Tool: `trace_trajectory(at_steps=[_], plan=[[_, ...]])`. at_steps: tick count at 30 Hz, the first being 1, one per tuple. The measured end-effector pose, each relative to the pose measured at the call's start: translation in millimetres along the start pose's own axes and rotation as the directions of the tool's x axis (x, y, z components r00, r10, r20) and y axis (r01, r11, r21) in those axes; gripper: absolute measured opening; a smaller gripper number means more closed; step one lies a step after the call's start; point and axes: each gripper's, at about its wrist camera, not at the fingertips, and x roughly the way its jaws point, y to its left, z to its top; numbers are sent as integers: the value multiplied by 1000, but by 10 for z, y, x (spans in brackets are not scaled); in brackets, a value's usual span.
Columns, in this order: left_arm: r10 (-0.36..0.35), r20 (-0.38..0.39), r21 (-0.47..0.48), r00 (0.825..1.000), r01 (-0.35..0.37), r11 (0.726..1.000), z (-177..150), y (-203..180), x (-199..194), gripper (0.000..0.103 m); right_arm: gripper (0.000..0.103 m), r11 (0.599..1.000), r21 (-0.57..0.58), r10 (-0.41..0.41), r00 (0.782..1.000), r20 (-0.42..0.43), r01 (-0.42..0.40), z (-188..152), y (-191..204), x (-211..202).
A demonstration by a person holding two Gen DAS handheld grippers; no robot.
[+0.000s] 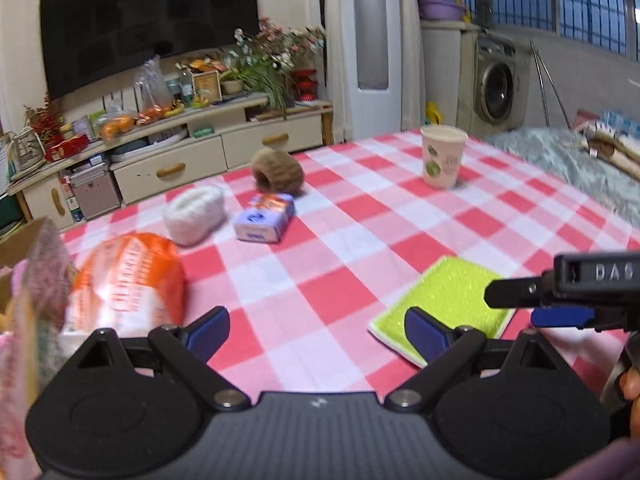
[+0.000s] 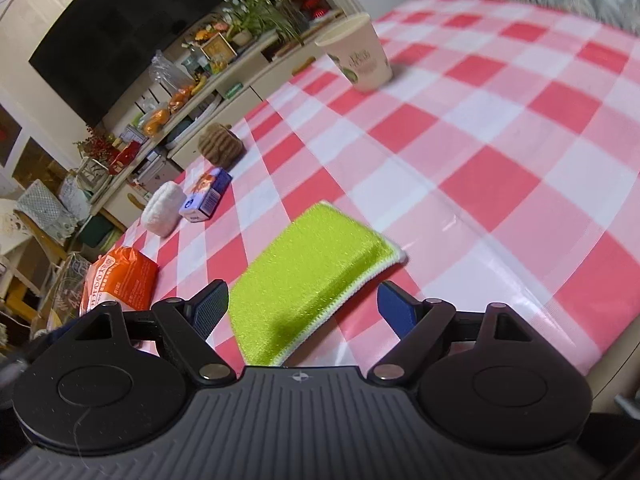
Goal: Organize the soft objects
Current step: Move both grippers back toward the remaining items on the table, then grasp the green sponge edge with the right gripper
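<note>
A lime-green sponge pad (image 2: 312, 276) lies flat on the red-and-white checked tablecloth (image 2: 500, 160). My right gripper (image 2: 303, 310) hovers over its near end, jaws open, one finger on each side and neither pad pressing on it. In the left wrist view the same sponge pad (image 1: 444, 300) lies to the right, with the right gripper (image 1: 516, 306) over its edge. My left gripper (image 1: 318, 334) is open above bare cloth. Beyond it lie an orange soft package (image 1: 128, 280), a white knitted piece (image 1: 196, 214), a tissue pack (image 1: 264, 218) and a brown knitted piece (image 1: 278, 172).
A paper cup (image 1: 442, 156) stands upright at the far side of the table. A cardboard box (image 1: 20, 244) holding pinkish cloth sits at the left edge. Behind the table are a TV cabinet (image 1: 168, 152) and a washing machine (image 1: 496, 84). A grey blanket (image 1: 568, 160) lies right.
</note>
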Motion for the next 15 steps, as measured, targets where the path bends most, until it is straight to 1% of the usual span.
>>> trace_trajectory(at_steps=[2, 4, 8, 13, 15], plan=[[8, -9, 9, 1000, -8, 1000, -6, -49, 89, 94, 102, 1000, 27, 10, 1000, -14, -10, 25, -122, 15], [21, -17, 9, 1000, -20, 1000, 4, -65, 180, 94, 103, 998, 55, 32, 999, -28, -30, 36, -165, 58], [61, -34, 13, 998, -61, 998, 31, -73, 364, 94, 103, 995, 73, 66, 997, -29, -64, 78, -201, 49], [73, -77, 12, 994, -73, 997, 27, -74, 552, 94, 103, 986, 109, 132, 991, -34, -128, 131, -246, 101], [72, -81, -2, 994, -72, 997, 11, -63, 591, 94, 103, 980, 123, 162, 986, -31, -158, 161, -270, 127]])
